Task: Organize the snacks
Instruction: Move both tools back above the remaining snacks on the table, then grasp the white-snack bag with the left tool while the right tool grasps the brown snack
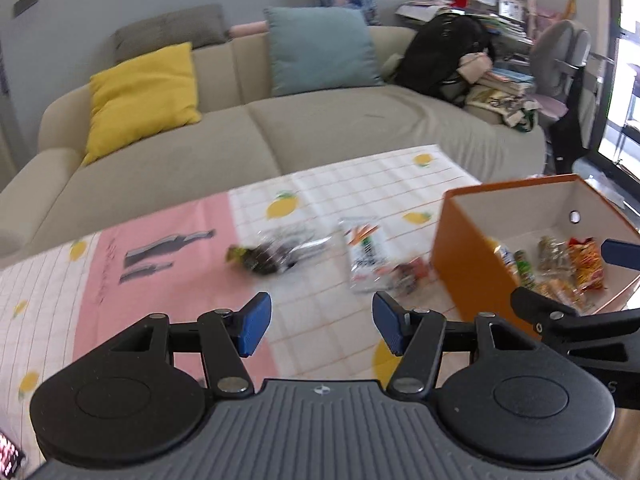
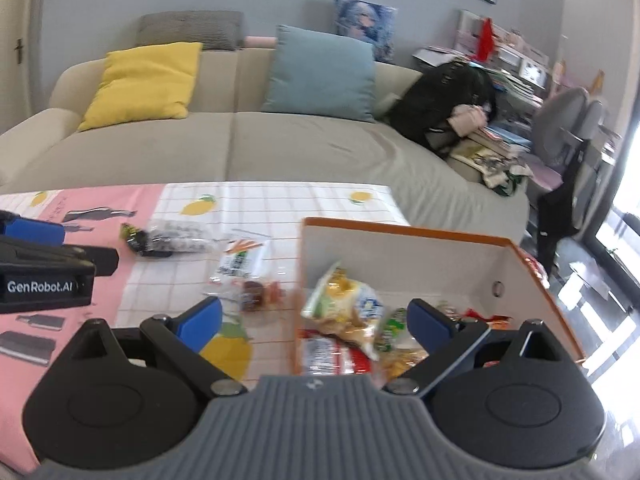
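My left gripper (image 1: pixel 322 326) hangs open over the lemon-print tablecloth (image 1: pixel 320 184), with nothing between its blue pads. Ahead of it lie a dark packet (image 1: pixel 276 254), a white packet with orange carrots (image 1: pixel 364 256) and a small red snack (image 1: pixel 408 274). An orange box (image 1: pixel 468 264) at the right holds several snack bags (image 1: pixel 568 268). My right gripper (image 2: pixel 316 324) is wide open above the box's near corner, pressing on nothing. Below it a yellow-green bag (image 2: pixel 344 304) leans inside the box (image 2: pixel 400 256). The loose packets (image 2: pixel 240 264) lie left of the box.
A beige sofa (image 1: pixel 320 128) with yellow and teal cushions runs behind the table. A black backpack (image 1: pixel 440 52), stacked books and a grey chair (image 1: pixel 560 60) stand at the right. The left tool's body (image 2: pixel 44 280) fills the left edge of the right wrist view.
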### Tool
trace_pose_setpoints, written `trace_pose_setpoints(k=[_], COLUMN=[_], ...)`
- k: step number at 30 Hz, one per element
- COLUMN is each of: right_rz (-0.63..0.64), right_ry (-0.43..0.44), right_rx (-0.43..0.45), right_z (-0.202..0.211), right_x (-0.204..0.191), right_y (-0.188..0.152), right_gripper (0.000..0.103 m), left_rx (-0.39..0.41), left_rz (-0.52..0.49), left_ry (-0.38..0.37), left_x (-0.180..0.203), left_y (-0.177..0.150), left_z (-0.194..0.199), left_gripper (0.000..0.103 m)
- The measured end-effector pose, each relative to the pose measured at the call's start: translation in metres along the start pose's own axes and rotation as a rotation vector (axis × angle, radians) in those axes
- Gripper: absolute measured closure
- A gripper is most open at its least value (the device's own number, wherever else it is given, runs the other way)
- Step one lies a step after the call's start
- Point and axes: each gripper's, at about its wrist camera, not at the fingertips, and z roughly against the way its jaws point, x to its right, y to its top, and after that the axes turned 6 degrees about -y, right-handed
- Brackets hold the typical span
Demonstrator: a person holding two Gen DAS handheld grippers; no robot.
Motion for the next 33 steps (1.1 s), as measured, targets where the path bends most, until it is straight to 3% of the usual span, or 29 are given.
trace_pose_setpoints(k=[7,18,30,33], right_rz=[0.074,0.209,0.262,0.264], right_ry=[0.044,0.048,-0.025,-0.049], right_rx=[0.004,0.025,-0.108,-0.115], right_z=[-0.004,-0.036,-0.115,-0.130], right_x=[-0.034,-0.073,-0.100,-0.104], right_y=[-0.007,-0.001,-0.006,-0.007], right_gripper=[0.008,0.026,0.045,0.049], left_rx=[-0.012,-0.022,0.001,-0.004], left_rz=[0.047,0.001,-0.085,-0.056], left_ry=[0.027,0.003,0.000,-0.020], left_x=[-0.031,-0.051,-0.060,-0.063], left_y=[-0.024,-0.028,-0.006,0.002], left_z=[0.000,-0.019,-0.070,-0.086], left_gripper=[0.034,0.034,0.037,0.041])
